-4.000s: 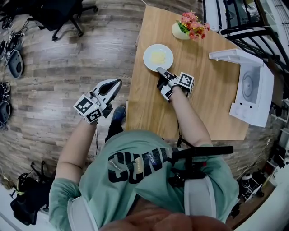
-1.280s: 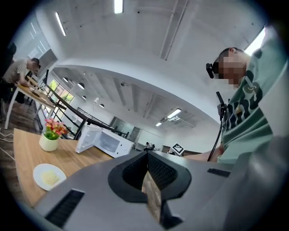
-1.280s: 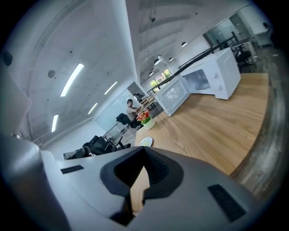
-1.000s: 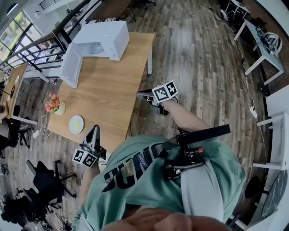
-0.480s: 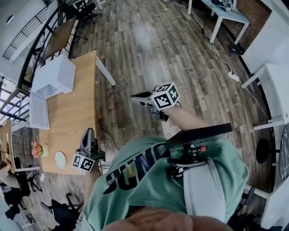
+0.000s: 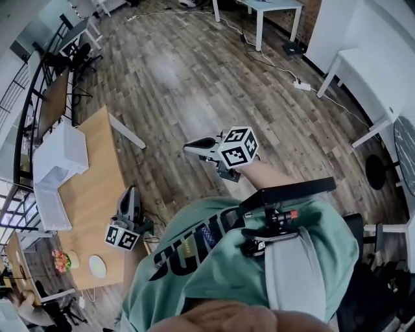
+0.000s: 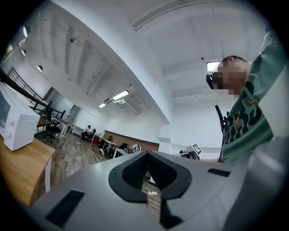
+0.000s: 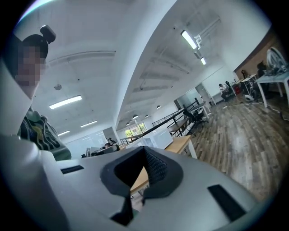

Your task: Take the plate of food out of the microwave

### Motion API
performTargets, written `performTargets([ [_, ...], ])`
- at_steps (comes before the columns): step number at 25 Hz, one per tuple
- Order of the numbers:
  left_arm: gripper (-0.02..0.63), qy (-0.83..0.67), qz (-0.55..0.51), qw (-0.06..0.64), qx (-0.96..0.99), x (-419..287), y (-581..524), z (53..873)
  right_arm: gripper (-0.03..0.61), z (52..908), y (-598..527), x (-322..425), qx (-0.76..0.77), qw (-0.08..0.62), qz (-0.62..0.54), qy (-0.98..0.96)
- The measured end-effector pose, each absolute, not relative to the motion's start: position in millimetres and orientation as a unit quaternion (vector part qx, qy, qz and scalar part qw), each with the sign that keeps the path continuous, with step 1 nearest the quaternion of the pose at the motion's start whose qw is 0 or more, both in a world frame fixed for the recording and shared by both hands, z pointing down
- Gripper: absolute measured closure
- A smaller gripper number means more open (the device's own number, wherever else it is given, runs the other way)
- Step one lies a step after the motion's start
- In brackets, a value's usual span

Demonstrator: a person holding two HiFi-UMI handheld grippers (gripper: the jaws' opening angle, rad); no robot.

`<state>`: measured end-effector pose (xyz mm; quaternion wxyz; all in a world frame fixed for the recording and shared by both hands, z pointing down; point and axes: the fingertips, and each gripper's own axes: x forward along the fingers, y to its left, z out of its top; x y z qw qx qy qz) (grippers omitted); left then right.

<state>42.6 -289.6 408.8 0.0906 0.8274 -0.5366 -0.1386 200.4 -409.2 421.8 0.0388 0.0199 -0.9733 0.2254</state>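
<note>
The white plate of food (image 6: 97, 266) lies on the wooden table (image 6: 97, 188) at the lower left of the head view, beside a pot of pink flowers (image 6: 61, 261). The white microwave (image 6: 59, 155) stands farther along the table with its door (image 6: 52, 207) swung open. My left gripper (image 6: 131, 192) hangs shut and empty over the table's near edge. My right gripper (image 6: 189, 148) is shut and empty over the wood floor, well away from the table. In the left gripper view the shut gripper (image 7: 147, 155) points level into the room, with the microwave (image 7: 13, 122) at the far left.
White desks (image 6: 272, 6) and a power strip with cables (image 6: 299, 84) stand at the top right of the head view. Office chairs (image 6: 78, 55) and a railing (image 6: 26, 104) line the left. The right gripper view shows the table (image 8: 182, 143) ahead.
The person has turned away from the table. It has slid to the left edge of the head view, and the plate stays on it. Both grippers swung round with the body, still shut and empty.
</note>
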Motion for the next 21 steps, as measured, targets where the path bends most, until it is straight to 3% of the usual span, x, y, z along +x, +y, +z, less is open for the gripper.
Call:
performTargets([
  [21, 0.611, -0.55, -0.162, 0.093, 0.814, 30, -253, 412, 0.572, 403, -377, 176, -0.01, 0.055, 0.188, -0.98],
])
